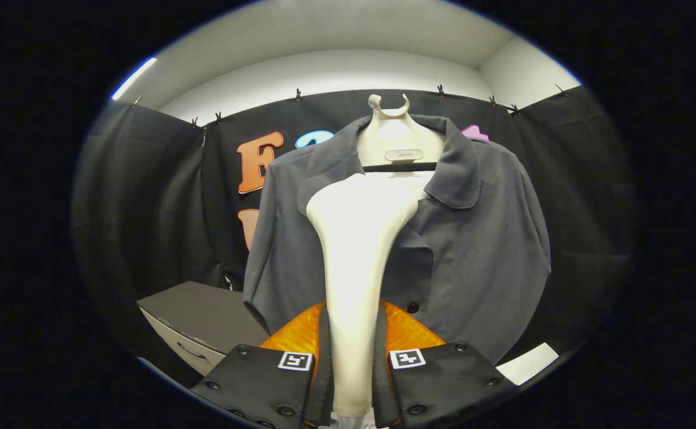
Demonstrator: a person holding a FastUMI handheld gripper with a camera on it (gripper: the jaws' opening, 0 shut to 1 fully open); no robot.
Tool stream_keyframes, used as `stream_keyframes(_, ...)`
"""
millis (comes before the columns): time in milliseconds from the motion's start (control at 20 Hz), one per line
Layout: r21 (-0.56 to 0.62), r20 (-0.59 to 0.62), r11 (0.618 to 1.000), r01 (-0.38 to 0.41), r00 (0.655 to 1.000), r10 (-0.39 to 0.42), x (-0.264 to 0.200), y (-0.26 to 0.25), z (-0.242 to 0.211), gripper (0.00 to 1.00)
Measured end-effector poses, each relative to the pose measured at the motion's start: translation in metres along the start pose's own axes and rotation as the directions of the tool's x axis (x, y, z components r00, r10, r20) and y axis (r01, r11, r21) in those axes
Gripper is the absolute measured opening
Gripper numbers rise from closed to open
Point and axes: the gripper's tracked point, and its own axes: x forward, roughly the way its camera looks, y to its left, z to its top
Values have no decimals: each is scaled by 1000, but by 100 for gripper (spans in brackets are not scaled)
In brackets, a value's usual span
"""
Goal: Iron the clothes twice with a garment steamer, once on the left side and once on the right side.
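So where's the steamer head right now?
The steamer is clamped between the tongs, its head up against the grey shirt at the open collar, below the hanger.

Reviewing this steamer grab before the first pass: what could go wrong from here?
1. The gripper is shut on the steamer low on its smooth handle; the head stands far beyond the fingers, so it may twist or slip.
2. The steamer head lies at the open collar of the shirt, near the hanger, so a stroke could snag the collar or knock the hanger.
3. The shirt hangs loose and may swing away.
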Motion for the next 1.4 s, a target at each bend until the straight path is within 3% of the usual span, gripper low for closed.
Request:
stream_keyframes(400,-19,-9,998,-64,998,64,3,-4,-42,34)
stream_keyframes(1400,75,-212,997,4,977,12,-20,-15,-215,34)
